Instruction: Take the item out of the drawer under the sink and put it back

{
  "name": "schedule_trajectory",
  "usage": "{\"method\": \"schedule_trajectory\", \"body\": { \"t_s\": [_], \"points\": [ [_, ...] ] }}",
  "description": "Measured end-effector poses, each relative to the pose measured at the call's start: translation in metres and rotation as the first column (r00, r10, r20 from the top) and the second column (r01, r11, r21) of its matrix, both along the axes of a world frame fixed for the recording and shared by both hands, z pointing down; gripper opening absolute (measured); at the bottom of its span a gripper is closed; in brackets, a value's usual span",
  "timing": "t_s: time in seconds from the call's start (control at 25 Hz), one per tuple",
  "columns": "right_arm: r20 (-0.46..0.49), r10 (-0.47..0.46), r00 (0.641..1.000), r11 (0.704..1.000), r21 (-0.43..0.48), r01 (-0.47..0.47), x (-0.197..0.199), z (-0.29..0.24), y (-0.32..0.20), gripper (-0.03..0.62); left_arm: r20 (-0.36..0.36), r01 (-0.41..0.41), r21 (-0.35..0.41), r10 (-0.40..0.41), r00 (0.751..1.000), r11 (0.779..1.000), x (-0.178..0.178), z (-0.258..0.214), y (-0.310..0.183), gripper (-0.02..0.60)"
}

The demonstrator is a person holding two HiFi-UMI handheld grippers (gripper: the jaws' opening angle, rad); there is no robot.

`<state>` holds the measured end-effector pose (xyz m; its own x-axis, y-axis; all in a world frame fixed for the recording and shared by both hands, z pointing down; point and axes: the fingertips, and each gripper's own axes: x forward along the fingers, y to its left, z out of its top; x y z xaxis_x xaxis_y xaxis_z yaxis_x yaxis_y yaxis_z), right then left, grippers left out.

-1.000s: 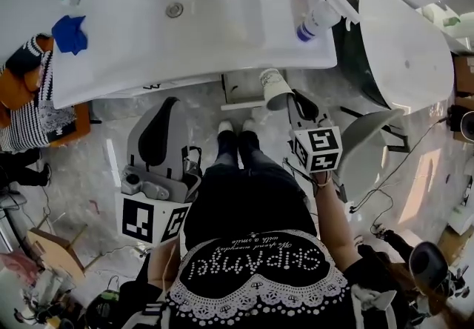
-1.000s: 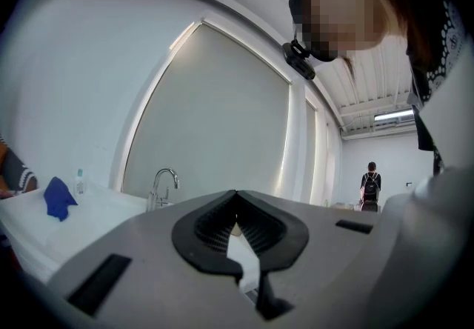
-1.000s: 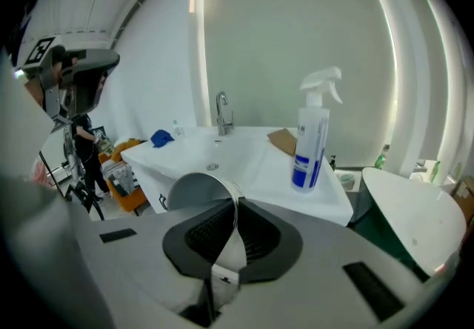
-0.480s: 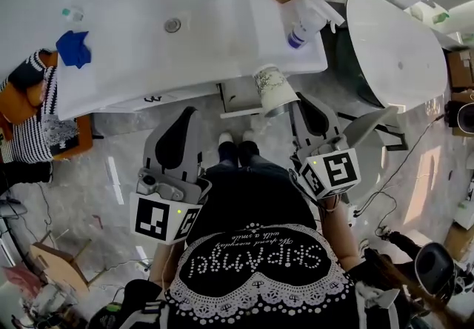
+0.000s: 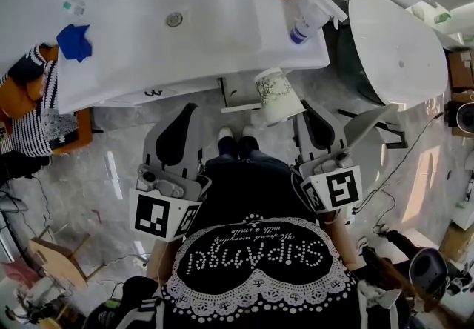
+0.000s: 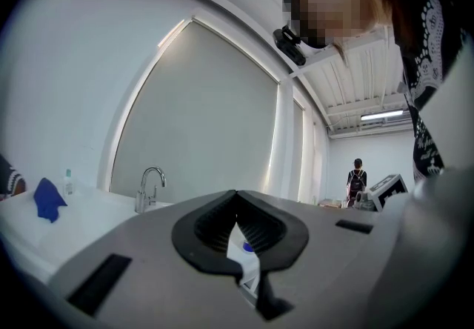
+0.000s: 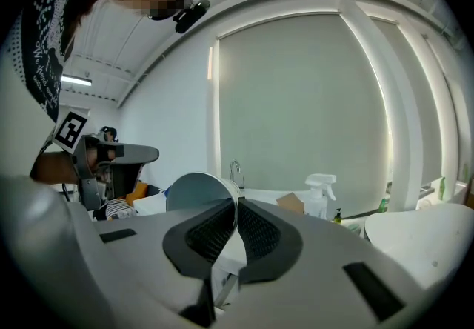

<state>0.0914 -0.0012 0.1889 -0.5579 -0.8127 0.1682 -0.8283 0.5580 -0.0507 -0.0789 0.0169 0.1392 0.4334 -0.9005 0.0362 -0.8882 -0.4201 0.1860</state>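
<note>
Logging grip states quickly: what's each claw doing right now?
Left claw: closed, holding nothing.
Right claw: closed on the paper cup, pinching its wall.

Ahead of the right hand-held gripper (image 7: pixel 237 205), its own pads cover the lower wall of the paper cup (image 7: pixel 194 190); only the cup's rounded upper part shows above them. Through the slit of the left hand-held gripper (image 6: pixel 237 195) a white sliver (image 6: pixel 244 261) with a blue spot appears, too little to identify. Beyond both, the drawer (image 5: pixel 238 92) lies mostly tucked beneath the counter (image 5: pixel 222 31). The cup's print is too small to read.
</note>
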Motion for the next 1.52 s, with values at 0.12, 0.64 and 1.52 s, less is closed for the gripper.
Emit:
{"method": "schedule_trajectory", "body": {
  "t_s": [0.12,0.64,1.52],
  "points": [
    [0.015,-0.002,1.000,1.000,-0.001,0.002,-0.004,0.000,0.006,0.031,0.000,0.004,-0.007,-0.004,1.000,1.000,-0.001,0.003,0.002,0.005],
    [0.031,0.004,1.000,1.000,-0.023,-0.004,-0.004,0.008,0.016,0.031,0.013,0.047,-0.025,-0.046,0.999,0.999,-0.010,0.015,0.007,0.005],
    [0.020,-0.029,0.999,0.998,-0.054,0.030,-0.006,0.017,0.030,0.031,0.016,0.180,0.078,-0.182,0.983,0.981,-0.060,-0.020,0.001,0.005]
  ]
}}
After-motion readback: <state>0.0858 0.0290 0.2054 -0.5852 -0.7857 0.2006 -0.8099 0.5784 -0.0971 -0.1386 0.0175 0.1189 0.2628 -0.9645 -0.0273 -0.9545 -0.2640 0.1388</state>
